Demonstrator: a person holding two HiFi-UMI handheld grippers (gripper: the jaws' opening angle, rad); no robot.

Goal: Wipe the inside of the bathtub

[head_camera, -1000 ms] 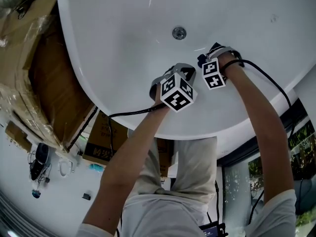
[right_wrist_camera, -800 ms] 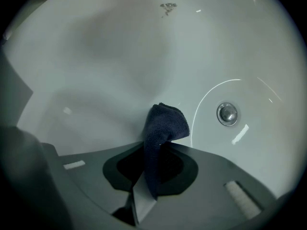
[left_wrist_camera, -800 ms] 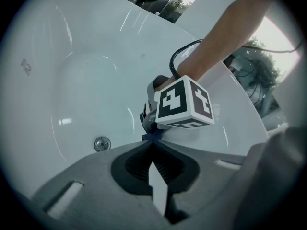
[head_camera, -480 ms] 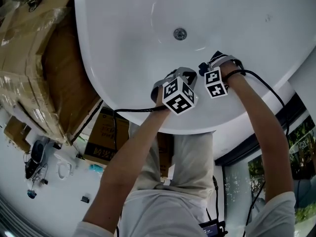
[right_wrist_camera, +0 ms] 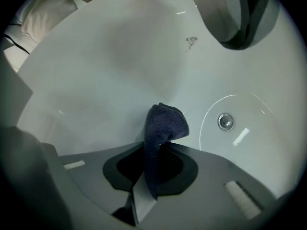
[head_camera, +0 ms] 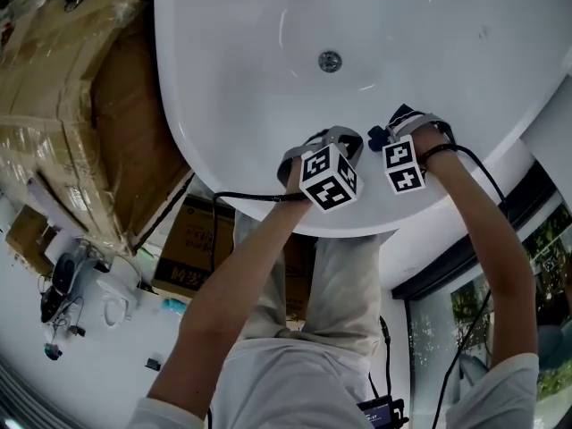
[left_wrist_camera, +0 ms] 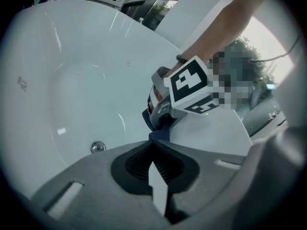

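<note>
Down at the near end of the glossy white oval bathtub (head_camera: 241, 52), the person is leaning over the rim and both tools are reaching inside. The right gripper (right_wrist_camera: 152, 145) is pinching a dark navy folded terry cloth (right_wrist_camera: 165, 123) firmly between its jaws. The free end of the cloth is poking out ahead of the tips, over the sloping tub wall and up-slope from the round chrome drain (right_wrist_camera: 225, 121). Whether it's actually touching the enamel, I can't quite tell from here. The left gripper (left_wrist_camera: 154, 143) is hovering just beside it, jaws brought together on nothing. The navy showing past its tips is the cloth in the other tool.

So wiping the near slope is looking like the step in hand. To do it well, the right gripper is going to need the cloth laid flat on the enamel, not dabbing with the folded tip. It wants enough pressure that the fabric is dragging and not skating, in overlapping passes from the rim down toward the drain. Only a short tuft is sticking out, so the hard jaw tips are sitting close to the surface, and tilting the tool is going to matter to spare the finish. The left tool is best off holding clear of the sweep.
</note>
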